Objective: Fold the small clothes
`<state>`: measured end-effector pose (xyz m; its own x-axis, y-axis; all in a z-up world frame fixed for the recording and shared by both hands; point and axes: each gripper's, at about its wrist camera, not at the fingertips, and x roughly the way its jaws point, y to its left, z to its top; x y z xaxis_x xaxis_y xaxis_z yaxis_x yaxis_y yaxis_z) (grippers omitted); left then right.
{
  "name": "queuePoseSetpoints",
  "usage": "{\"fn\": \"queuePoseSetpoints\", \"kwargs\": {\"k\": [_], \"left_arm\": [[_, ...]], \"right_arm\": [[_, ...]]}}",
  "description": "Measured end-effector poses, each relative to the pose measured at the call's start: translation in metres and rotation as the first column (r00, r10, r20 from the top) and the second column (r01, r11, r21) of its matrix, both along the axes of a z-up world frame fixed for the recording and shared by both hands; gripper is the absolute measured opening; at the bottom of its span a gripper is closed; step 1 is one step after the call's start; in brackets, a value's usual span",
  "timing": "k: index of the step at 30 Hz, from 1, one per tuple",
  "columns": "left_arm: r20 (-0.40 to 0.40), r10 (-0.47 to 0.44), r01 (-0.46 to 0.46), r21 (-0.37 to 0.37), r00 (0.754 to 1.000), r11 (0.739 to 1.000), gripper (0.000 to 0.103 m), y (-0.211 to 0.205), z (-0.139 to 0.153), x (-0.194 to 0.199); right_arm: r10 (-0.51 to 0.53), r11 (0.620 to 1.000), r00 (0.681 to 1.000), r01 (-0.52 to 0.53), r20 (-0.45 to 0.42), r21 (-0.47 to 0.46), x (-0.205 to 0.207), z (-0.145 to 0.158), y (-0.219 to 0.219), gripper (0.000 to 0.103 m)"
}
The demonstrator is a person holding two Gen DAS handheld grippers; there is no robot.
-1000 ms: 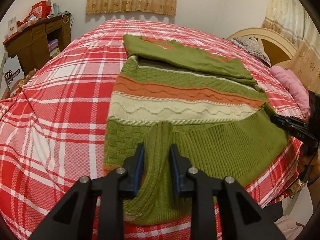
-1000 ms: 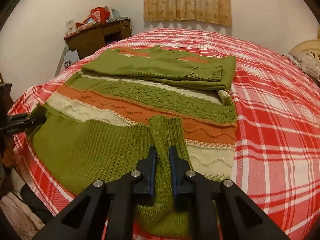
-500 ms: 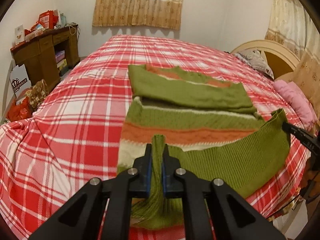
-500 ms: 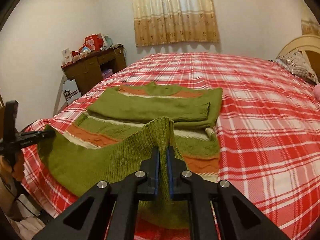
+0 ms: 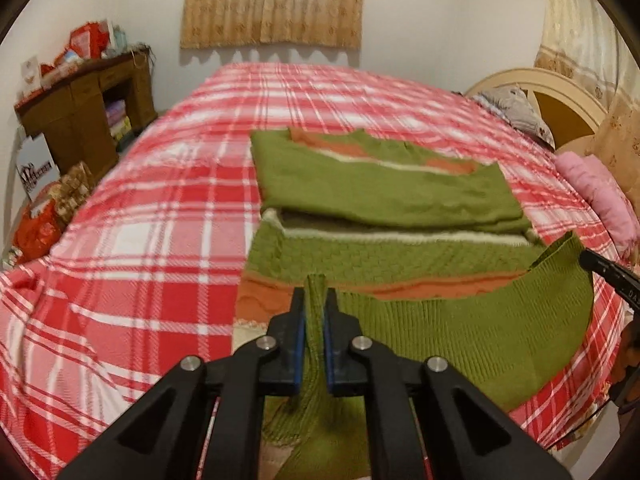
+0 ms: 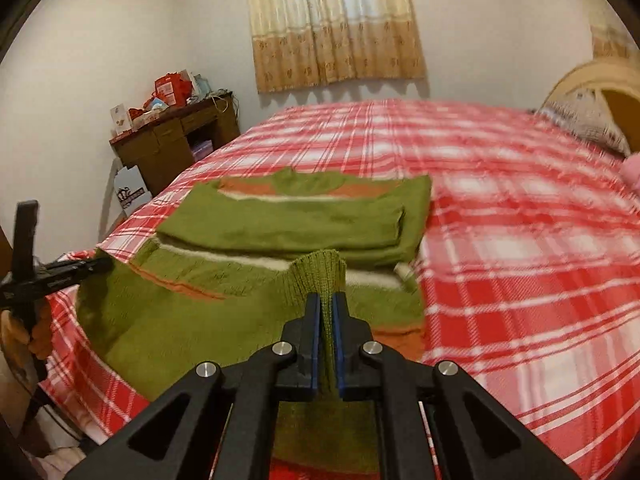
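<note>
Left wrist view: sweater hem pinched between both grippers' jaws.

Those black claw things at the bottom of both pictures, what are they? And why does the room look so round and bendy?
They are two grabbing tools, and a person holds one in each hand. Each tool has a small camera looking along its two fingers, and its wide lens bends the room. One picture comes from the left tool, the other from the right tool. You can also see each tool from the side in the other's picture. A green, orange and cream sweater lies on a bed with a red checked cover, its sleeves folded across the chest. Each tool is pinching a corner of the sweater's bottom edge and holding it up off the bed.
</note>
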<state>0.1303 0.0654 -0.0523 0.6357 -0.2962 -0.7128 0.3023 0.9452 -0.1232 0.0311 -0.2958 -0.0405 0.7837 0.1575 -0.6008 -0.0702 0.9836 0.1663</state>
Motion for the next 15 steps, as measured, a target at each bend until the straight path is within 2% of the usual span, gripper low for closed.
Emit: {"fn": "queuePoseSetpoints", "kwargs": {"k": [3,6,8,9,10,12,15], "left_arm": [[-0.039,0.008,-0.008,0.003,0.999,1.000,0.009,0.004,-0.015,-0.001],[-0.093,-0.023,0.019,-0.035,0.995,0.999,0.009,0.010,-0.029,-0.004],[-0.101,-0.041,0.037,-0.037,0.994,0.999,0.014,0.010,-0.031,-0.009],[-0.096,-0.045,0.042,-0.031,0.994,0.999,0.023,0.009,-0.031,-0.012],[-0.097,-0.049,0.046,-0.032,0.994,0.998,0.037,0.009,-0.031,-0.012],[-0.107,-0.063,0.057,-0.061,0.992,0.997,0.050,0.009,-0.031,-0.013],[-0.105,-0.063,0.058,-0.056,0.992,0.997,0.052,0.006,-0.032,-0.013]], "right_arm": [[-0.011,0.999,0.999,0.012,-0.034,0.049,0.000,-0.015,-0.006,0.005],[-0.016,0.998,0.997,0.021,-0.079,0.061,0.000,-0.029,-0.011,0.005],[-0.010,0.998,0.994,0.017,-0.109,0.065,-0.001,-0.037,-0.011,0.006],[-0.013,0.998,0.992,0.021,-0.129,0.064,-0.001,-0.041,-0.012,0.006],[-0.015,0.997,0.989,0.025,-0.144,0.068,0.000,-0.044,-0.012,0.006],[-0.019,0.995,0.986,0.034,-0.164,0.090,0.002,-0.047,-0.015,0.006],[-0.014,0.994,0.984,0.033,-0.179,0.106,0.004,-0.047,-0.017,0.007]]}}
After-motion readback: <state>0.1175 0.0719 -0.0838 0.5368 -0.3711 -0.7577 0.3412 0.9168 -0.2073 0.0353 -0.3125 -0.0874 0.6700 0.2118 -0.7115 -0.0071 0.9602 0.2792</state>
